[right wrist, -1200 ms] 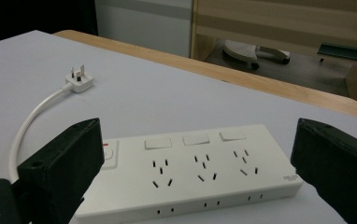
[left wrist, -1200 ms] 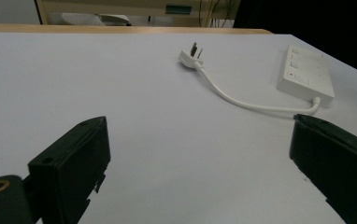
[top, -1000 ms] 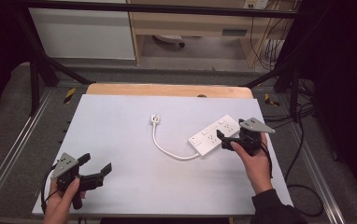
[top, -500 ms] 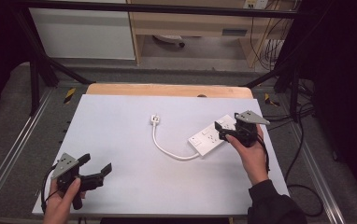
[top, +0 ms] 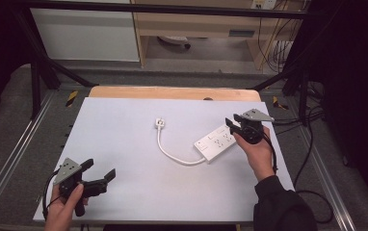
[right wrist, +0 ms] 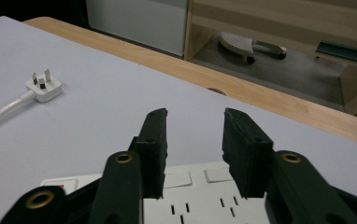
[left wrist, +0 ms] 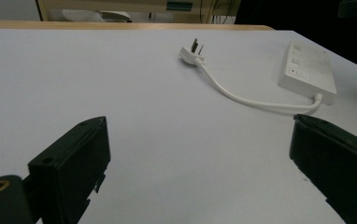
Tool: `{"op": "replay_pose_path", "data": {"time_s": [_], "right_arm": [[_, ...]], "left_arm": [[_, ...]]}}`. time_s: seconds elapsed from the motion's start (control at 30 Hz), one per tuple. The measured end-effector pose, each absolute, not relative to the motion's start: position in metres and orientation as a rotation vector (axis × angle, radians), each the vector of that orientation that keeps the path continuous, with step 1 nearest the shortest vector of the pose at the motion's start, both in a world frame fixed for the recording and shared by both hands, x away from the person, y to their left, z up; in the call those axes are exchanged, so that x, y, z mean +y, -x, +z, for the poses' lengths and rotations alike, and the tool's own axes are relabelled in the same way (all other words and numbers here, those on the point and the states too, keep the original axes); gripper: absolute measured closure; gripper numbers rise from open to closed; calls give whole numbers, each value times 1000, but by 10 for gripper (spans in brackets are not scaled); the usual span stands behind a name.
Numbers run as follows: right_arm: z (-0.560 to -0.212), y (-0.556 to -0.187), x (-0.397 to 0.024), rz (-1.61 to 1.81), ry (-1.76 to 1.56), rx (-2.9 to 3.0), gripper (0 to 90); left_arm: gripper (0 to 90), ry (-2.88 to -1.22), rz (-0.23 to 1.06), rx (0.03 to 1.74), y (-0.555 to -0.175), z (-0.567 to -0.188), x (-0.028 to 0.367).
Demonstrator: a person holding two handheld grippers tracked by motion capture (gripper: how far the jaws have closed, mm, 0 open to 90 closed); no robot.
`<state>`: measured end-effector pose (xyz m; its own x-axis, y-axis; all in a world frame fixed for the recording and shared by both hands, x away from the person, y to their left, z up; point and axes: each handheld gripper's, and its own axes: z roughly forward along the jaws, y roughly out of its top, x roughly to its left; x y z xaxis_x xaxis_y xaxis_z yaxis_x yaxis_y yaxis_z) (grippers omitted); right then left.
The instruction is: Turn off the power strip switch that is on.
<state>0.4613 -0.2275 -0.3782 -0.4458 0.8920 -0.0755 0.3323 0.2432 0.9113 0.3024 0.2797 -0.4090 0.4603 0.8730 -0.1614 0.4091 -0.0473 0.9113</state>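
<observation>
High view: the white power strip (top: 216,143) lies on the pale table (top: 124,144) at about 3 o'clock from the table's centre. Its cord (top: 172,154) loops toward 9 o'clock and ends at the plug (top: 159,123), near centre. The right gripper (top: 234,123) sits over the strip's far end at 3 o'clock, hand behind it. The left gripper (top: 100,171) hangs at 7 o'clock above bare table, well apart from the strip, jaws spread, nothing between them.

Left gripper view: both jaws stand wide at the bottom corners. Strip (left wrist: 307,67) at 2 o'clock, plug (left wrist: 191,52) at 12 o'clock, prongs up.

Right gripper view: the jaws have just been closing and stand part-way in above the strip (right wrist: 200,196), over its switches. Bare table shows through the gap between them; they press on nothing, so unclenched. Plug (right wrist: 43,87) at 10 o'clock.
</observation>
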Motion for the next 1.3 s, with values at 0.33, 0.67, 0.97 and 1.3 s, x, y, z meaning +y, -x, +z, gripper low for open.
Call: {"op": "replay_pose_path", "data": {"time_s": [0.33, 0.67, 0.97, 1.3], "right_arm": [[-382, -474, -231, 1184, -1117, 1915, 823], [-384, -484, -230, 1195, -1121, 1932, 900], [-386, -493, -227, 1200, -1142, 1946, 900], [-393, -499, -224, 1178, -1167, 1979, 900]], "left_arm": [[52, -1658, 553, 1119, -302, -409, 279], [52, -1667, 562, 1112, -302, -409, 279], [52, -1664, 561, 1113, -302, -408, 279], [52, -1663, 560, 1113, -302, -409, 279]]}}
